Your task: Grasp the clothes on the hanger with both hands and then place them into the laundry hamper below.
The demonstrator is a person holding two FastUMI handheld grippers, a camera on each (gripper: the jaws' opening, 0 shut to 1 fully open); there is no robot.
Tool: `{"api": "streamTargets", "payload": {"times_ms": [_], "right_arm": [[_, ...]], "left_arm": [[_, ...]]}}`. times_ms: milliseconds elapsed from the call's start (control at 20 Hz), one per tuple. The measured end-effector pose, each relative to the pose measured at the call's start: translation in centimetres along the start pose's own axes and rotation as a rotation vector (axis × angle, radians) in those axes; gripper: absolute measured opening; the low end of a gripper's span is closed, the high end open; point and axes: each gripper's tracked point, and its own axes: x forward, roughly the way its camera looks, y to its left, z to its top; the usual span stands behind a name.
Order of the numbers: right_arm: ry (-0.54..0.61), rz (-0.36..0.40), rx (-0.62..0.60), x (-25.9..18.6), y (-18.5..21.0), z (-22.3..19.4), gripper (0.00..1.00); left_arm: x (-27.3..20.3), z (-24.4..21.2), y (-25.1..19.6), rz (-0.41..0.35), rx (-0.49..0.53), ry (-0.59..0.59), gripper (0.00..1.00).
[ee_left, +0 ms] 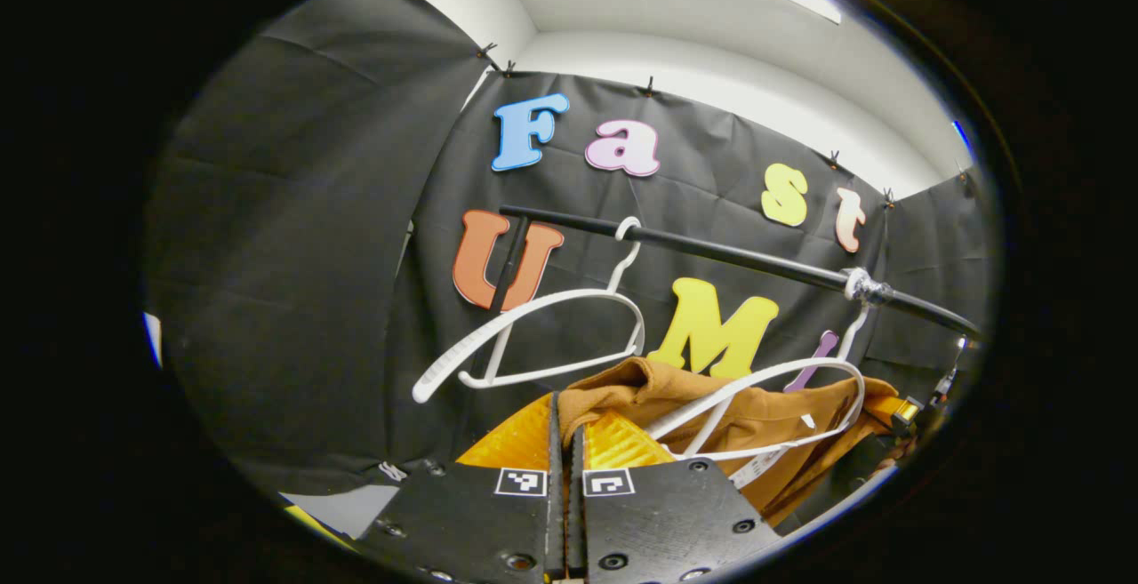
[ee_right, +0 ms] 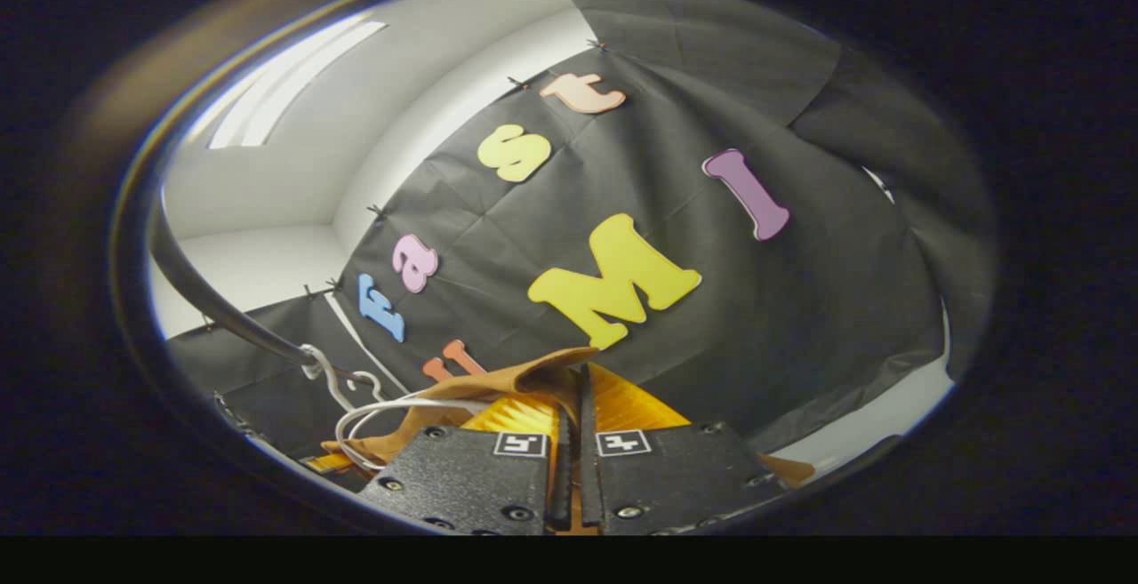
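Left tongs (ee_left: 565,442): in the left gripper view, at 6 o'clock, fingers drawn together with a fold of the brown garment (ee_left: 765,415) between them, judged a pinch to lift it off.
Right tongs (ee_right: 576,428): in the right gripper view, at 6 o'clock, closed on the garment's peaked edge (ee_right: 533,380), apparently the matching grip.
Garment: draped over the near white hanger (ee_left: 782,384), at 5 o'clock, cloth sagging below the wire.
Empty hanger (ee_left: 533,335): beside it toward 7 o'clock, well apart from the cloth, leaving room on that side.
Rail (ee_left: 729,255): black bar behind and above, running 10 to 3 o'clock, both hooks on it; the cloth likely has to clear the hanger downward.
Hamper: below, by the task.
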Motion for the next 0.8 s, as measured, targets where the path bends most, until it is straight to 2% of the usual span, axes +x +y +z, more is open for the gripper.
{"api": "streamTargets", "payload": {"times_ms": [50,400,500,550,600,650,800], "right_arm": [[0.003,0.004,0.001,0.3,-0.2,0.1,0.06],[0.073,0.022,-0.049,1.4,-1.8,0.3,0.06],[0.080,0.021,-0.042,1.6,-2.5,0.2,0.06],[0.086,0.018,-0.042,1.8,-2.9,0.2,0.06],[0.092,0.018,-0.044,2.0,-3.0,0.0,0.09],[0.096,0.016,-0.048,2.1,-3.1,-0.1,0.06],[0.124,0.015,-0.041,2.6,-4.0,-0.5,0.06]], "left_arm": [[0.1,-0.1,0.0,-0.008,-0.001,0.005,0.05],[0.2,-1.5,-0.1,-0.085,0.007,0.046,0.05],[0.1,-2.3,-0.2,-0.106,-0.014,0.062,0.01],[0.3,-2.8,-0.1,-0.108,-0.016,0.071,0.05],[0.5,-3.1,0.0,-0.109,-0.018,0.081,0.05],[0.7,-3.3,-0.1,-0.112,-0.019,0.085,0.01],[0.9,-4.0,-0.1,-0.129,-0.036,0.102,0.01]]}}
